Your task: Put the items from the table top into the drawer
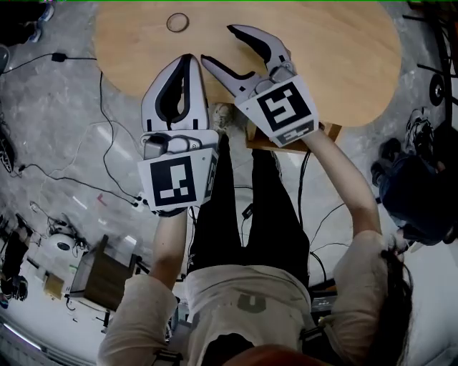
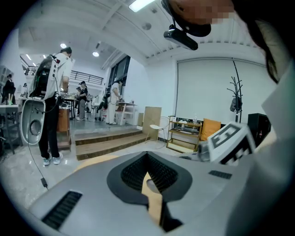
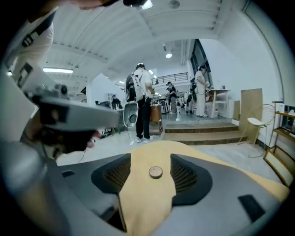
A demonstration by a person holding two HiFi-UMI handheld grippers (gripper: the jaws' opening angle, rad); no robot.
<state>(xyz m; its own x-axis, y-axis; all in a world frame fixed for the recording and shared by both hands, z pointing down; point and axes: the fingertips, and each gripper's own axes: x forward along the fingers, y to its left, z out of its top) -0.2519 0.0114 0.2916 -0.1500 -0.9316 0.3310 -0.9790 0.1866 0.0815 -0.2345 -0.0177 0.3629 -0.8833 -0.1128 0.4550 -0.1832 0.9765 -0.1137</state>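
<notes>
Right hand-held gripper [image 1: 216,43], jaws apart, above wooden table [image 1: 343,64], small ring [image 1: 177,22] ahead.

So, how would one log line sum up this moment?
left gripper: jaws shut, empty | right gripper: jaws open, empty | small round item: on table, untouched

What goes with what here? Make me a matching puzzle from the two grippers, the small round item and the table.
Things:
1. left gripper
2. right gripper
3. round item
4. table

Descriptions:
A. light wood, rounded edge
B. open
C. shut, empty
D. lies flat, untouched, beyond both grippers

Pairs: 1-C, 2-B, 3-D, 4-A
</notes>
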